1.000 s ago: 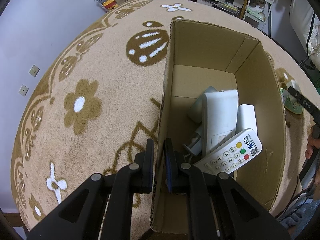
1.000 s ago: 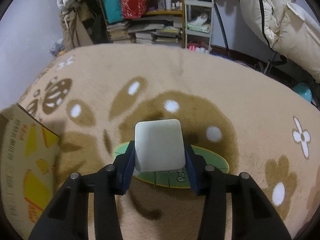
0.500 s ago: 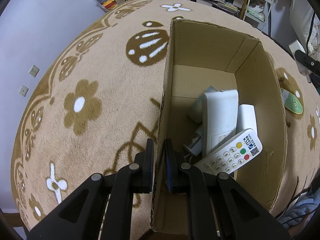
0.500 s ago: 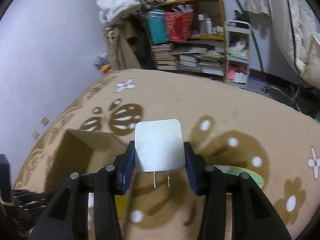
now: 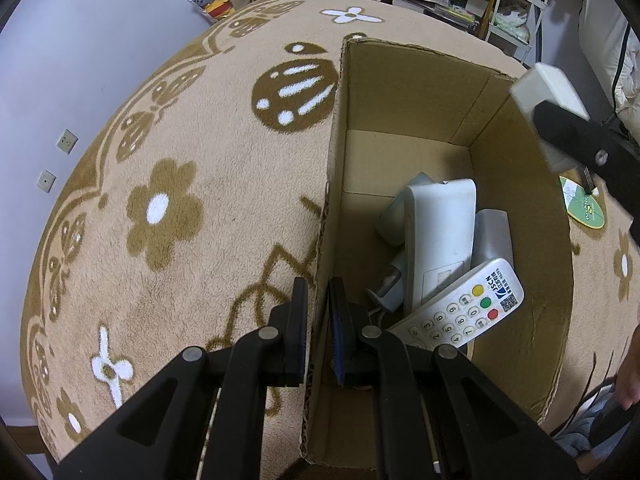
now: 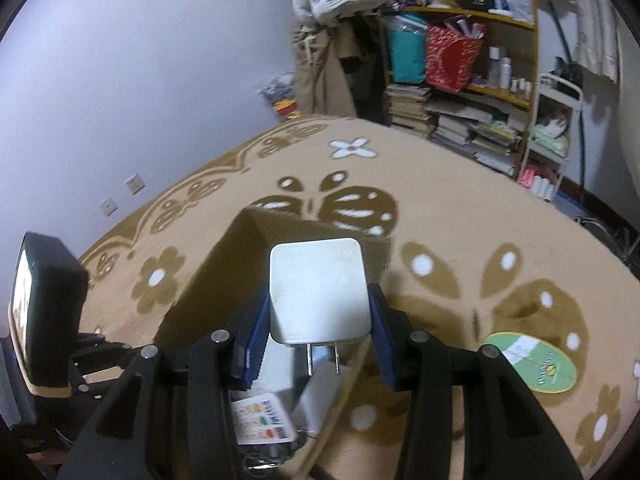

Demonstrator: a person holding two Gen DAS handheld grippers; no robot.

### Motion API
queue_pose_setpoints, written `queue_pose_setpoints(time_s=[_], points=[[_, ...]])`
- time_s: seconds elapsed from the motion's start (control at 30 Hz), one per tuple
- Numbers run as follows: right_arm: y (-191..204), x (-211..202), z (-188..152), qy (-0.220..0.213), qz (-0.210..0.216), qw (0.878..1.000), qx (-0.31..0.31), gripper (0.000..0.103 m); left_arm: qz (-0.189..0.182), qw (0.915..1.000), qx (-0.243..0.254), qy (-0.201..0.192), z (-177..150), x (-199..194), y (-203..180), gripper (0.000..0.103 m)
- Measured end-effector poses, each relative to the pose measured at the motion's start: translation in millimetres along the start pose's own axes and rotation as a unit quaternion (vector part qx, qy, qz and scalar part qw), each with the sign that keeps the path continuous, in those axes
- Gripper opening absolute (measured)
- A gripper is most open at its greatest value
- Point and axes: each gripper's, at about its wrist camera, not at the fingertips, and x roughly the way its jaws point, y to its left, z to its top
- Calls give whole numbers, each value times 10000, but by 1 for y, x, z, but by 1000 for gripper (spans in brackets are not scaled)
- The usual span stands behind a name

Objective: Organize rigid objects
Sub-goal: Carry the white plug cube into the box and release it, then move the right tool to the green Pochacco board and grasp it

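An open cardboard box (image 5: 404, 92) stands on the patterned carpet. My left gripper (image 5: 318, 308) is shut on the box's left wall, one pad on each side. In the box lie a white remote control (image 5: 460, 312) with coloured buttons, a long white device (image 5: 440, 236) and other pale pieces. My right gripper (image 6: 318, 312) is shut on a white plug adapter (image 6: 318, 288), prongs pointing back at the camera. It hovers above the box (image 6: 224, 264). From the left wrist view the adapter (image 5: 544, 92) shows over the box's far right corner.
A round green disc (image 6: 536, 362) lies on the carpet (image 5: 160, 160) right of the box, also the green disc (image 5: 584, 206) beside the box's right wall. Cluttered shelves and stacked books (image 6: 452, 116) line the far wall. A hand (image 5: 630, 380) shows at the right edge.
My right gripper has risen off the green disc and swung left with the adapter, now over the box. The left gripper has stayed clamped on the box wall.
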Motion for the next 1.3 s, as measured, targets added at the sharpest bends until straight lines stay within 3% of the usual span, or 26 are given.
queue_pose_setpoints(time_s=[0.37, 0.6, 0.67, 0.7, 0.73, 0.9, 1.0, 1.3], points=[[19, 21, -16, 536, 49, 9980, -322, 49, -5, 10000, -7, 3, 0, 0, 0, 11], [14, 15, -13, 406, 46, 9988, -273, 50, -6, 10000, -16, 2, 0, 1, 0, 11], [6, 9, -10, 296, -19, 9994, -203, 60, -22, 10000, -18, -1, 0, 1, 1, 11], [2, 8, -8, 248, -92, 9995, -169, 73, -25, 10000, -22, -1, 0, 1, 1, 11], [-4, 5, -6, 178, -197, 9996, -129, 79, -30, 10000, -25, 0, 0, 1, 1, 11], [-39, -5, 3, 148, -526, 9985, 72, 85, -38, 10000, -38, -2, 0, 1, 1, 11], [-63, -13, 6, 37, -879, 9960, 171, 102, -37, 10000, -39, -3, 0, 1, 1, 11], [-136, -12, -4, 234, -1609, 9847, 622, 103, 24, 10000, 13, -12, 0, 1, 0, 11]])
